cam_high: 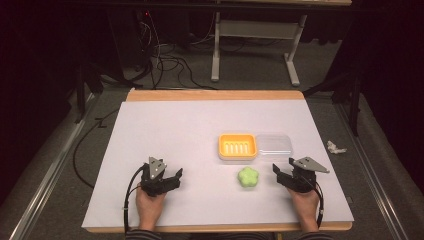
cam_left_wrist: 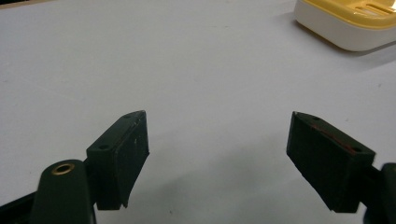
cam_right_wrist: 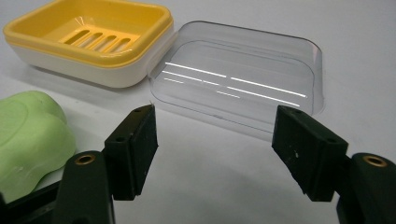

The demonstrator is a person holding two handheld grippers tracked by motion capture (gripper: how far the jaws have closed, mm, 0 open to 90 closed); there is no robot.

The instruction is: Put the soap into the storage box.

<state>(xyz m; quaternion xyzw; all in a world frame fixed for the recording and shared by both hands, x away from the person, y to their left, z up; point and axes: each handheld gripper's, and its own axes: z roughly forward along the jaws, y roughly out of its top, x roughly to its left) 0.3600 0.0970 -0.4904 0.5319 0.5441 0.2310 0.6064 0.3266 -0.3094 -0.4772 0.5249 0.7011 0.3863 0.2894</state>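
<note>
A yellow soap dish [cam_high: 237,146] on a white base stands right of the table's middle, with its clear lid [cam_high: 273,145] lying open beside it on the right. A green flower-shaped soap [cam_high: 248,177] lies just in front of the dish. My right gripper [cam_high: 278,172] rests on the table to the right of the soap, open, jaws apart with nothing between them. In the right gripper view, that gripper [cam_right_wrist: 215,121] faces the lid [cam_right_wrist: 243,74], with the dish [cam_right_wrist: 88,37] and soap [cam_right_wrist: 28,135] to the left. My left gripper [cam_high: 175,176] rests at the front left. It [cam_left_wrist: 217,126] is open over bare table, with the dish [cam_left_wrist: 345,23] far off.
A white sheet [cam_high: 190,130] covers the wooden table [cam_high: 215,95]. A crumpled bit of paper [cam_high: 335,147] lies on the floor off the table's right edge. Cables [cam_high: 165,60] and another table's legs [cam_high: 255,30] are on the floor beyond the far edge.
</note>
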